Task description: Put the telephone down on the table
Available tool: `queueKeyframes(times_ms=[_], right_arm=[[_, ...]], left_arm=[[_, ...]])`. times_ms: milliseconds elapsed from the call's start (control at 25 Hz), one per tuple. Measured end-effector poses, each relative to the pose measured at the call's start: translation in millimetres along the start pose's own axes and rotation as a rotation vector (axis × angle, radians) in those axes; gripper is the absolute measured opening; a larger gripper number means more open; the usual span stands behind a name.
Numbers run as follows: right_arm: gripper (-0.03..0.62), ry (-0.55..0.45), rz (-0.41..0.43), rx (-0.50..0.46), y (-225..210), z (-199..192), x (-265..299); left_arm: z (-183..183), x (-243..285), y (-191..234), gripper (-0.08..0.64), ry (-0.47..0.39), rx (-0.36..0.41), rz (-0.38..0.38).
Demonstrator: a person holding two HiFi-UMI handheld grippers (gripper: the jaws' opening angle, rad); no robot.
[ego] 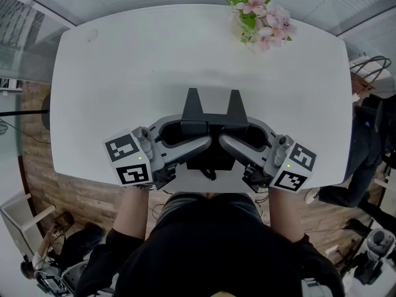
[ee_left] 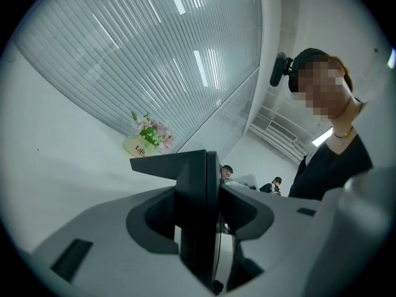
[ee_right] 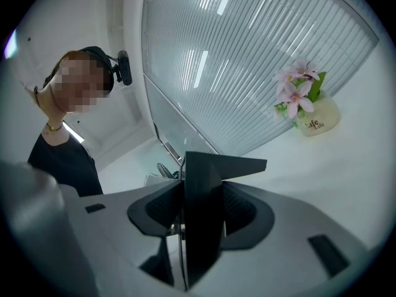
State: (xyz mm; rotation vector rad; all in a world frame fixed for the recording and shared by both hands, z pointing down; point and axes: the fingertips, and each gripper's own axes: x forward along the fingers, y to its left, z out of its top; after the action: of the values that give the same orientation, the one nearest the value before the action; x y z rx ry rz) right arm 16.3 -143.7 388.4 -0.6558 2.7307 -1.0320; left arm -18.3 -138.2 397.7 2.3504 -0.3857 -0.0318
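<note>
Nearest to you, your left gripper [ego: 193, 135] and your right gripper [ego: 240, 135] face each other. The fingers of each one are clenched on one side of the flat black plastic telephone [ego: 213, 113]; both gripper views show its dark panel [ee_left: 198, 190] pressed between the grey fingers [ee_right: 260, 218]. The telephone is at the near edge of the white rounded bench [ego: 154, 54], and I cannot tell whether its base touches the surface. Lower both hands together and keep them level, so that the base meets the bench flat. Loosen the fingers only when it rests firmly. The pink flowers in a cream pot [ego: 260, 18] stand well apart at the far edge, so they are in no danger.
</note>
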Motion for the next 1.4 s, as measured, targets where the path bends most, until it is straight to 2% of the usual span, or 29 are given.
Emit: queueKeyframes(times_ms=[1080,1400], right_arm=[[0.195,0.018,-0.016,0.066,-17.7,-15.2,1.7],[0.195,0.026,-0.021,0.109,-30.2,-21.0,5.4]], left_arm=[[-12.9,3.0,16.7,0.210,0.018,-0.043,0.013],[-16.7,4.9,28.9,0.210,0.027,-0.077,0.024]])
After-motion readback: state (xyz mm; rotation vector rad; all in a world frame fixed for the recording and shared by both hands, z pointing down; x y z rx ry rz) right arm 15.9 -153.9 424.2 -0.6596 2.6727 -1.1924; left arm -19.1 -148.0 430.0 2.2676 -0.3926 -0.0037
